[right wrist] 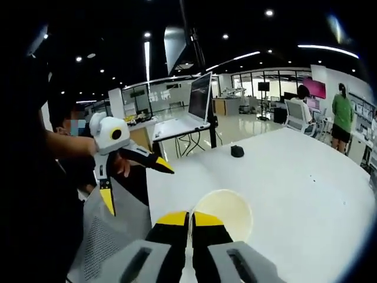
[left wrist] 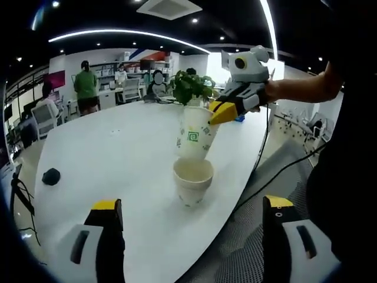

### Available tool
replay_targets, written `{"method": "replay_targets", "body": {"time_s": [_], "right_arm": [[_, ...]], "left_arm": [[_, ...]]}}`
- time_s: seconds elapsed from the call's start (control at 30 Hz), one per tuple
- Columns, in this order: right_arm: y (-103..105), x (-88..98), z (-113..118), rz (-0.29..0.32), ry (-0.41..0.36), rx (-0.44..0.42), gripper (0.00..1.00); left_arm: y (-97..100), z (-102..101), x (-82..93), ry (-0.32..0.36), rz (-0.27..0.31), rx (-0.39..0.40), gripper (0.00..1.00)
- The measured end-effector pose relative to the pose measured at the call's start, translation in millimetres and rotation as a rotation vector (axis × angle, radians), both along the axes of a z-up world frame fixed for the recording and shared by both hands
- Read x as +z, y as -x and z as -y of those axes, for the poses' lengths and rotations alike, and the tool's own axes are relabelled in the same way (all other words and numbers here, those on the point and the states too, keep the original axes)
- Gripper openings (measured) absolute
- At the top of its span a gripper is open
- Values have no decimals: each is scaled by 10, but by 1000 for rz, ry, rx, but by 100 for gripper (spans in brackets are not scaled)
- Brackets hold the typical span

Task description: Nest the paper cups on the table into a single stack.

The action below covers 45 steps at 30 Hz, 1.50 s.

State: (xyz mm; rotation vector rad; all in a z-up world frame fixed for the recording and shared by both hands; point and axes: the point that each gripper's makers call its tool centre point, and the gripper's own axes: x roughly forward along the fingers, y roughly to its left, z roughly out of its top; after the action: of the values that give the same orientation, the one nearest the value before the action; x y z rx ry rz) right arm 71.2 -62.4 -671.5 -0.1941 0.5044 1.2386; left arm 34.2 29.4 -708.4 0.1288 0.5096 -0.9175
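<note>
A tapered paper cup [left wrist: 195,137] with small green prints hung tilted just above an open cup [left wrist: 192,180] standing near the smooth white counter [left wrist: 118,159] edge. The right hand-held gripper [left wrist: 221,112] pinched its rim, jaws closed together. The left hand-held gripper [right wrist: 134,177] stood beside, jaws spread wide and empty. A dark lump [left wrist: 51,175] lay well apart, too small to make out.
</note>
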Motion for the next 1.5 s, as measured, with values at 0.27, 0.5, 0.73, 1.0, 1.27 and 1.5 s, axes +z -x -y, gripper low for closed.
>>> {"method": "replay_targets", "body": {"time_s": [0.27,0.5,0.73,1.0,1.27,1.5], "right_arm": [[87,-130,-47,17,63,49,0],[132,-251,-120,30,119,79,0],[181,-311,-247,22,138,101,0],[212,-421,-300,1,156,116,0],[251,-567,-327,-33,170,129,2],[236,-663,-345,-72,162,121,2]], "left_arm": [[26,10,-36,-14,-6,-7,98],[33,-6,-68,-23,-12,-10,97],[30,-40,-88,-25,-16,-3,96],[47,-56,-124,-31,-23,-3,95],[71,-44,-136,-34,-30,-6,95],[88,-46,-134,-36,-34,-7,94]]}}
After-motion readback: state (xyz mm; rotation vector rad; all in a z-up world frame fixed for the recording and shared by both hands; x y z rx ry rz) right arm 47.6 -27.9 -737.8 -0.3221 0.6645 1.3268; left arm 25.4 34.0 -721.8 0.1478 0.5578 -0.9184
